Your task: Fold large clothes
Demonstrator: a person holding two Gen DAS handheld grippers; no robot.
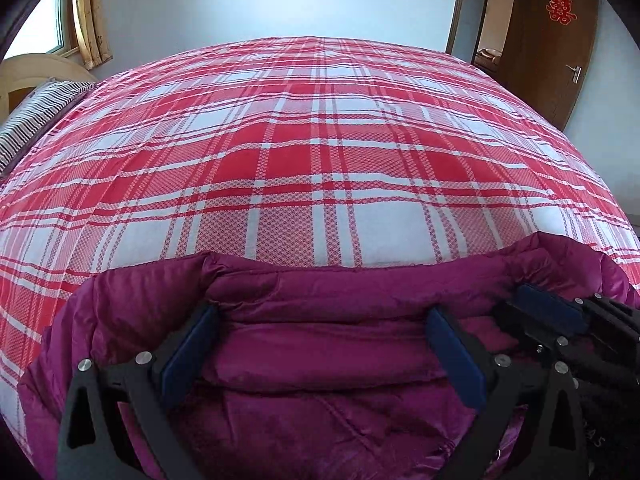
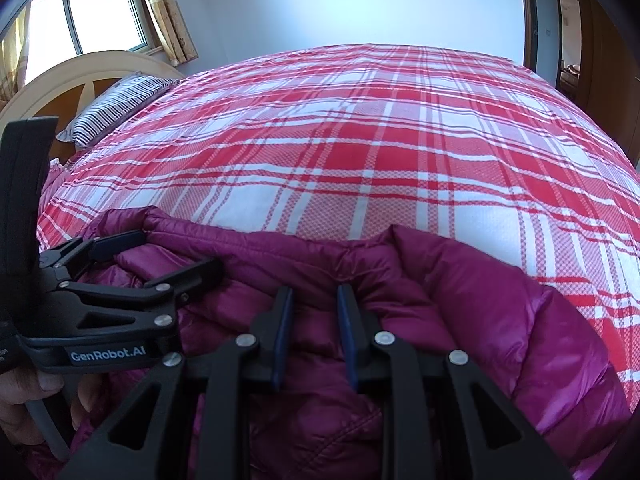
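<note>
Left wrist view looks across a bed (image 1: 320, 140) under a red-and-white plaid sheet, with a magenta puffer jacket (image 1: 320, 320) lying at its near edge, the thick folded rim running side to side just ahead of the tongs. The left gripper (image 1: 320, 344) stands wide, its blue pads (image 1: 188, 356) set on either side of a broad band of quilted cloth and gripping nothing — it seems poised over the jacket so that it can press or take a fresh hold. At the right of this view the right gripper (image 1: 560, 312) lies low against the jacket near the same rim. A striped pillow (image 1: 36, 116) rests at the far left corner by the headboard, and a brown door (image 1: 556, 40) is at the right. Right wrist view shows the right gripper (image 2: 314, 336) drawn narrow, a small gap left between its pads (image 2: 282, 336), with the jacket (image 2: 500, 300) bulging beneath; whether cloth is pinched in that gap I cannot tell. The left gripper (image 2: 168, 252) lies just beside it at the left, open over the rim, the person's hand (image 2: 24, 404) beneath. Both tools sit close together at the near edge, probably to work one fold line.
</note>
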